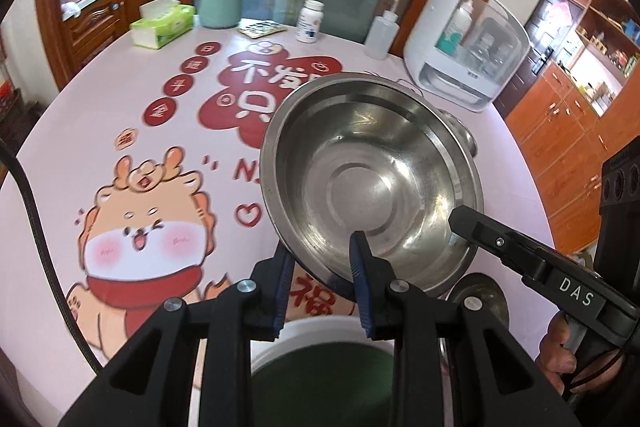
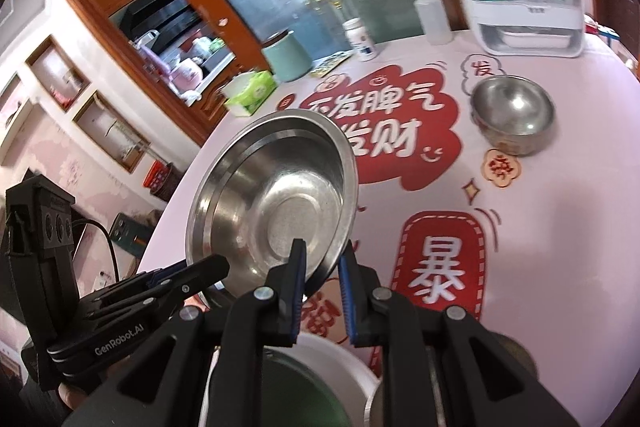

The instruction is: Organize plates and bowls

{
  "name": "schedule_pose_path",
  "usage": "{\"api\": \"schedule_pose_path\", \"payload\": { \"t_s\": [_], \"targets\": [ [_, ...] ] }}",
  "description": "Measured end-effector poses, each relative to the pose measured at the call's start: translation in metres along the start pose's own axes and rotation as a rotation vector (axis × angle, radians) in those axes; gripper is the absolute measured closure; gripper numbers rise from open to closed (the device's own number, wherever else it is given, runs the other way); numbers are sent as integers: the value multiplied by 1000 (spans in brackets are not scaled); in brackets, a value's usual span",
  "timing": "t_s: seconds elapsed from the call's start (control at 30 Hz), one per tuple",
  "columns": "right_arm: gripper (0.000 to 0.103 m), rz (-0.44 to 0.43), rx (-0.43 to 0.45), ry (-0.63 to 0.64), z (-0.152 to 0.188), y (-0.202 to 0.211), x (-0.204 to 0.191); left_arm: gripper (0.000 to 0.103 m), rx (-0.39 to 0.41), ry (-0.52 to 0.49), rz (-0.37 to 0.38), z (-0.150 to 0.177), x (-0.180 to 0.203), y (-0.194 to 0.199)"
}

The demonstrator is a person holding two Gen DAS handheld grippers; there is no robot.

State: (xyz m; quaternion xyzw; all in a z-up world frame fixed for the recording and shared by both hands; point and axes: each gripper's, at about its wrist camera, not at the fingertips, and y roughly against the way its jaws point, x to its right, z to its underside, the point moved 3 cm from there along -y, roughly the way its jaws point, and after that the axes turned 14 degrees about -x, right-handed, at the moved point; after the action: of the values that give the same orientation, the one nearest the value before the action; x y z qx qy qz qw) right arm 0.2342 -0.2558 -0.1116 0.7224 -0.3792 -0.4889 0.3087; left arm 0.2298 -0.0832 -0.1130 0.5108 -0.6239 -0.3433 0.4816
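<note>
Left wrist view: both tools are pinching the same steel plate (image 1: pixel 372 183) by its near rim, left tool (image 1: pixel 320 281) and right tool (image 2: pixel 322 291) clamped on it, holding it tilted above the pink desk (image 1: pixel 52 155). Small steel bowl (image 2: pixel 514 113) sits far right.

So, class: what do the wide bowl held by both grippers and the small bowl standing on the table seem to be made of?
Wide bowl: apparently stainless steel, brushed and shiny; grey sheen, glare spots, pressed concentric rings. Small bowl: likely the same metal; mirror-like highlight inside, dull scuffed outer wall.
</note>
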Motion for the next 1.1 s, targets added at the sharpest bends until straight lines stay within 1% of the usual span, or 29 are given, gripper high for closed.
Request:
{"api": "schedule_pose_path", "payload": {
  "t_s": [0.2,0.6,0.8,1.1],
  "targets": [
    [87,-27,-32,40,8,-9,-25,77,11,52,-19,18,-23,14],
    [87,-98,-111,108,33,-37,-78,77,21,157,-83,62,-75,44],
    [87,-114,-150,128,48,-51,-100,77,6,196,-102,86,-101,53],
    [87,-110,-213,111,77,-73,-128,77,-49,197,-112,113,-134,58]
  ]
}}
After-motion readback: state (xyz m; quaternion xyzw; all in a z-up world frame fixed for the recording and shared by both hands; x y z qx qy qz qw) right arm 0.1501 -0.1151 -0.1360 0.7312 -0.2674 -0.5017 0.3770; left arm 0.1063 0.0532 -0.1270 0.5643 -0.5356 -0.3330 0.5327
